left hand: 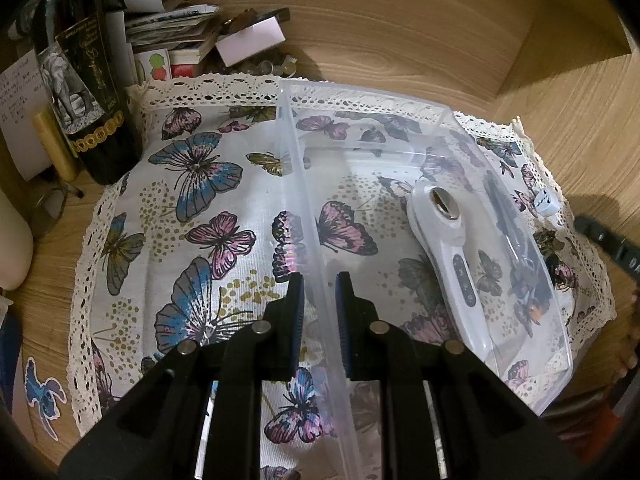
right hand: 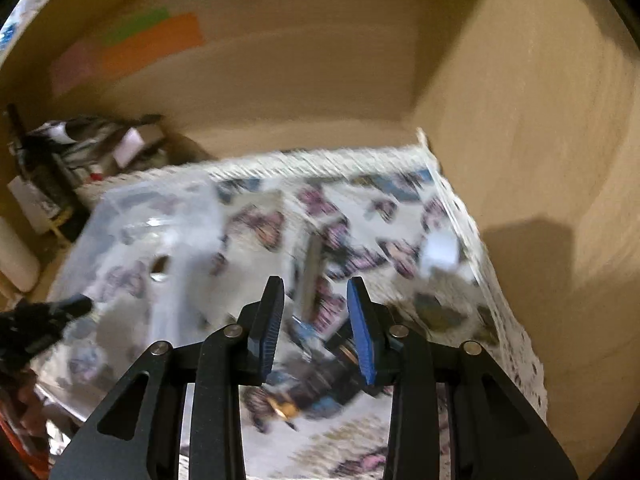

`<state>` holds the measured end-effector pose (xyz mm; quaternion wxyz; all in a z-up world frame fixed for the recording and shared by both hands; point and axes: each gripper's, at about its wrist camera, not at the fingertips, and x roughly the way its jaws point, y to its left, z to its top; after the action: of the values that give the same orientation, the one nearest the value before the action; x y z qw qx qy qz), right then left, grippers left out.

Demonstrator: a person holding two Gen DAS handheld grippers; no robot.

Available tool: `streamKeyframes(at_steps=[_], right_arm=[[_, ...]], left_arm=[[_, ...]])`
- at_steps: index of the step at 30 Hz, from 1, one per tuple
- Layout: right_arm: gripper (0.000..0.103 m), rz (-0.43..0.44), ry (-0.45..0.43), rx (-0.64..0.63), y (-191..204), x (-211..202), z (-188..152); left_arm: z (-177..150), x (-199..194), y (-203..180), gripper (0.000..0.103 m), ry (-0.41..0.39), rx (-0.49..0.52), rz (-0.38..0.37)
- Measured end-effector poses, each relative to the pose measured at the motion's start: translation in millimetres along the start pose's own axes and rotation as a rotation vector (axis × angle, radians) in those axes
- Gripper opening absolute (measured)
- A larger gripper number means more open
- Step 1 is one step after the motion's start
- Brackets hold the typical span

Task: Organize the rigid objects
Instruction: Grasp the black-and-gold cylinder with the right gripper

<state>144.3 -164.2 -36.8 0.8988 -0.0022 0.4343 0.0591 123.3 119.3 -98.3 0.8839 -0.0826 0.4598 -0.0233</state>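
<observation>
A clear plastic bin (left hand: 400,92) stands on a butterfly-print cloth (left hand: 192,208). Inside it lie a white handheld device (left hand: 444,236) and a dark tool with an orange spot (left hand: 528,292) along the right wall. My left gripper (left hand: 320,308) is shut on the bin's left wall, one pad on each side. The right wrist view is blurred by motion. There my right gripper (right hand: 316,320) hovers open above the dark tool (right hand: 310,276), with nothing pressed between its pads. The bin (right hand: 132,208) and white device (right hand: 164,280) lie to its left.
A dark wine bottle (left hand: 86,80), stacked papers and small boxes (left hand: 180,28) crowd the back left corner. A small white object (left hand: 546,202) rests on the cloth right of the bin. Wooden walls close the back and right. A person's hand (left hand: 628,360) shows at the right edge.
</observation>
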Motion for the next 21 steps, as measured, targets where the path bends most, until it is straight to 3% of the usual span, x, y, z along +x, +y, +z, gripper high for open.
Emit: streamKeyframes(at_steps=[10, 14, 21], right_arm=[[0.030, 0.018, 0.133, 0.099, -23.7, 22.2, -47.6], [0.030, -0.035, 0.143, 0.075, -22.2, 25.5, -58.7], [0.032, -0.053, 0.145, 0.119, -41.7, 33.1, -56.7]], left_arm=[[-0.1, 0.0, -1.2, 0.016, 0.007, 0.001, 0.003], [0.2, 0.4, -1.9, 0.016, 0.009, 0.005, 0.007], [0.2, 0.3, -1.7, 0.016, 0.008, 0.002, 0.007]])
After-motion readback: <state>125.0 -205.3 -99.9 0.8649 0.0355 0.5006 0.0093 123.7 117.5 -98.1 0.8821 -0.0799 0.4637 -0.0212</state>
